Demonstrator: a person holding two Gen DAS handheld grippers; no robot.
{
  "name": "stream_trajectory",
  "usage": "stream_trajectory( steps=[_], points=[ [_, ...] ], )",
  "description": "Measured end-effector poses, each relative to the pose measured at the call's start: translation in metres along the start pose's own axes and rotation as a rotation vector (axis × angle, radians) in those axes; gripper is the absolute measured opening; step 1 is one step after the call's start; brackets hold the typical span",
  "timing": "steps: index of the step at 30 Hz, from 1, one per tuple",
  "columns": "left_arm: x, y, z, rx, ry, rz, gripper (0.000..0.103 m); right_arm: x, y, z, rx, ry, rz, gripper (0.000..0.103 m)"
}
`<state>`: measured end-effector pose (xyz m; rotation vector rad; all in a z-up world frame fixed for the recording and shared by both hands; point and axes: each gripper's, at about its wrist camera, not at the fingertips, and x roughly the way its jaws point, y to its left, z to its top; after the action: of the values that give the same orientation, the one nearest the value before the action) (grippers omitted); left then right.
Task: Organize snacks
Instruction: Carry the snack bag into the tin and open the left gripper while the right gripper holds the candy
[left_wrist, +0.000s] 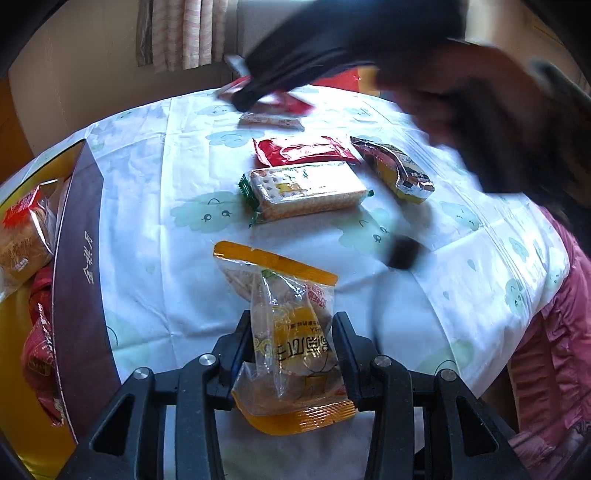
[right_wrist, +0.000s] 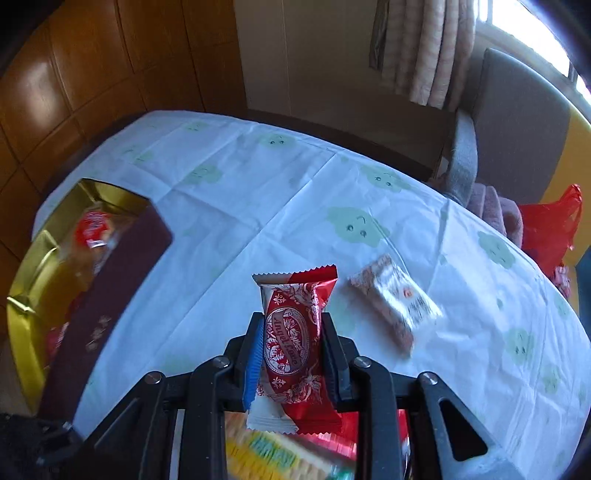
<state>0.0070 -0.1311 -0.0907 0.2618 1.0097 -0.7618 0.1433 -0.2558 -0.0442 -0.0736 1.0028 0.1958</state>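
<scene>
The left claw (left_wrist: 291, 345) is pinching a clear packet (left_wrist: 290, 328) with orange ends, its two fingers (left_wrist: 236, 350) pressing on the packet's sides; the jaws are standing only narrowly apart around it. The packet is hanging above the worktop (left_wrist: 159, 206), just right of the gold-lined box (left_wrist: 79, 258), which is already holding a bread pack (left_wrist: 24, 236) and red wrappers.

The right claw (right_wrist: 291, 349) is gripping a red-and-white wafer (right_wrist: 291, 332) upright between its pads, jaws drawn close against the wrapper. The wafer is sitting clear of the worktop, with the box (right_wrist: 107, 291) off to the left and a pale bar (right_wrist: 395, 299) blurred to the right.

Lying on the cloth in the left view are a cracker pack (left_wrist: 306, 192), a red pack (left_wrist: 303, 149) behind it, and a yellow-and-brown pack (left_wrist: 397, 166) to the right. The right claw's body is showing there as a dark blur.
</scene>
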Motion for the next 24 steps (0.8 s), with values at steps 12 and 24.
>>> stream_trajectory(
  steps=[12,24],
  points=[
    [-0.001,-0.003,-0.002,-0.018,-0.024,0.028,0.042,-0.073,0.003,-0.143,0.205,0.031,0.006,0.029],
    [-0.023,-0.015,0.002,-0.005,-0.069,0.074,0.041,-0.052,0.021,-0.188,0.291,0.007,-0.05,0.03]
  ],
)
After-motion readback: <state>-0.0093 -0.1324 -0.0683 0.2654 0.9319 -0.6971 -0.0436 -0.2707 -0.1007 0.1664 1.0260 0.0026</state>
